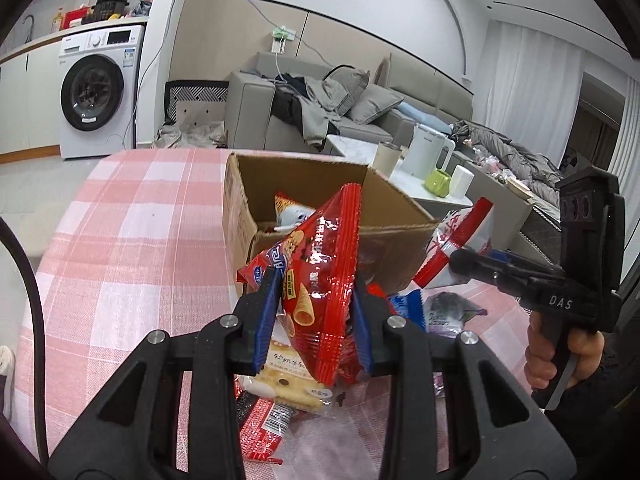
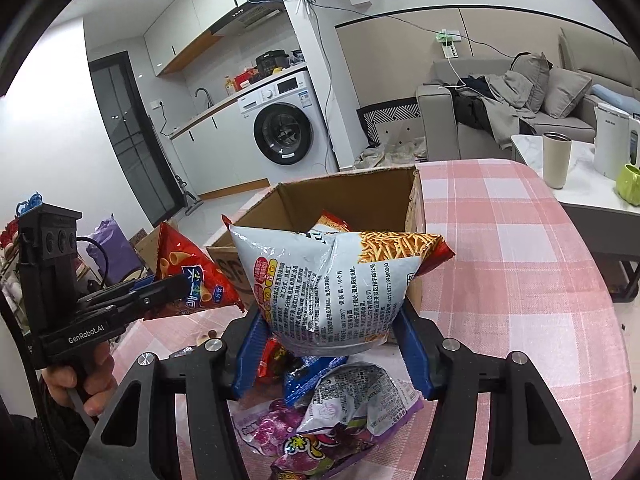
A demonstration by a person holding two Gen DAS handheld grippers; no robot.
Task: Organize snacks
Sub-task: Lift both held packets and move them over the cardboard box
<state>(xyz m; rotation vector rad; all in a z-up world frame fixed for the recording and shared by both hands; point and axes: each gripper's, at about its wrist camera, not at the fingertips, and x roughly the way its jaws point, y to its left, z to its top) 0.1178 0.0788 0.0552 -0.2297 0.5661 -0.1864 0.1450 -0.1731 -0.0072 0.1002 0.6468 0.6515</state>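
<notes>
My left gripper [image 1: 316, 312] is shut on a red snack bag with cone crisps [image 1: 324, 272], held above the table just in front of the open cardboard box [image 1: 400, 236]. My right gripper [image 2: 332, 344] is shut on a pale blue bag of stick crisps [image 2: 328, 288], held up before the same box [image 2: 360, 196]. Each gripper shows in the other's view: the right gripper [image 1: 460, 260] with its bag [image 1: 464, 236], the left gripper [image 2: 176, 284] with the red bag [image 2: 188, 272]. The box holds at least one snack bag [image 1: 290, 210].
Loose snack packets lie on the pink checked tablecloth [image 1: 132, 240] below the grippers: a biscuit pack [image 1: 288, 384], a red pack [image 1: 266, 428], purple and blue packs [image 2: 340, 412]. A side table with kettle [image 1: 426, 152], cup and green mug stands right.
</notes>
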